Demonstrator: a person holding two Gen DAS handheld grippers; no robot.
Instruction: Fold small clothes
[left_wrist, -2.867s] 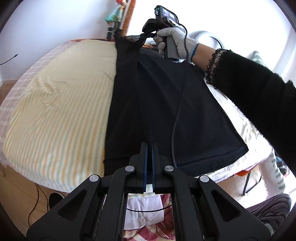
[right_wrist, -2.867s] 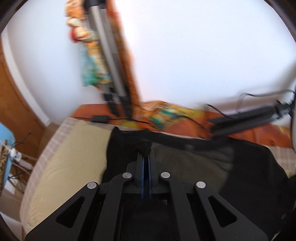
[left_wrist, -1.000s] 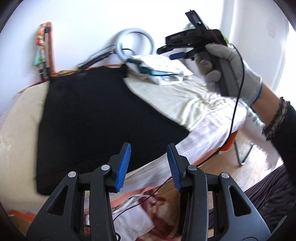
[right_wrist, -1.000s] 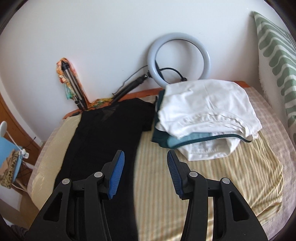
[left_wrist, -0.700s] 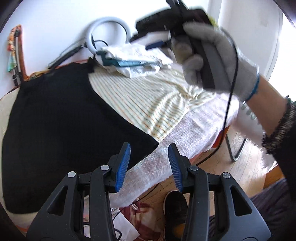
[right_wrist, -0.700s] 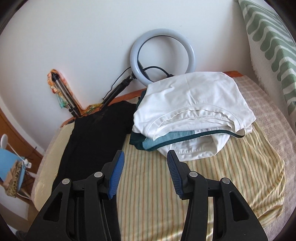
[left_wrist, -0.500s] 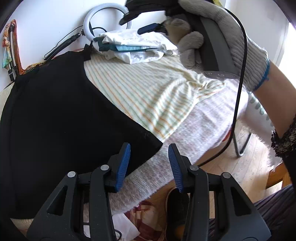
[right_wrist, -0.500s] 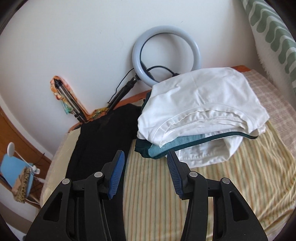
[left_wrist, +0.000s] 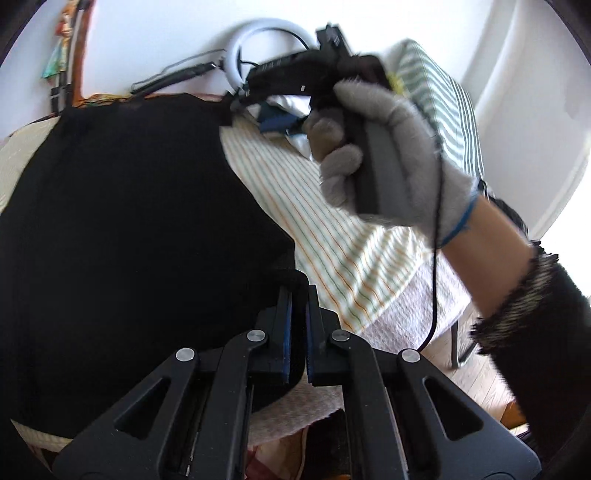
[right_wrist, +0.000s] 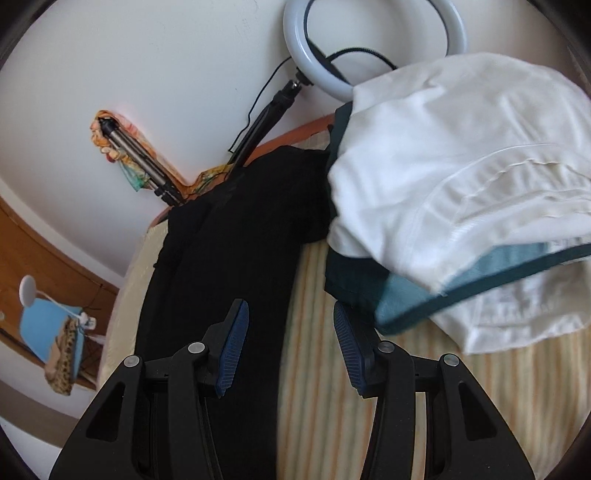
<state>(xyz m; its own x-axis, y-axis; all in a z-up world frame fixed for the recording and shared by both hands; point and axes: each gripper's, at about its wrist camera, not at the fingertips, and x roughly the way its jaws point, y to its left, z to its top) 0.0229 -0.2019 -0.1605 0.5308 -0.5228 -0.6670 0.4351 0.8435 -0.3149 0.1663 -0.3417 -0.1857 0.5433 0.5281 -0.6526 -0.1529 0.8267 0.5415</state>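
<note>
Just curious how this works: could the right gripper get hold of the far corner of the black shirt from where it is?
Probably yes. The right gripper is open and empty over the black shirt, with nothing between them. The white pile lies beside that corner, close.

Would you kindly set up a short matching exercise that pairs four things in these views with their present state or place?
Things:
1. left hand-held gripper
2. right hand-held gripper
3. black garment
4. white garment

States:
A. open, holding nothing
B. on top of the folded pile
C. shut on a corner of the black cloth
D. spread flat on the striped sheet

Pairs: 1-C, 2-A, 3-D, 4-B
</note>
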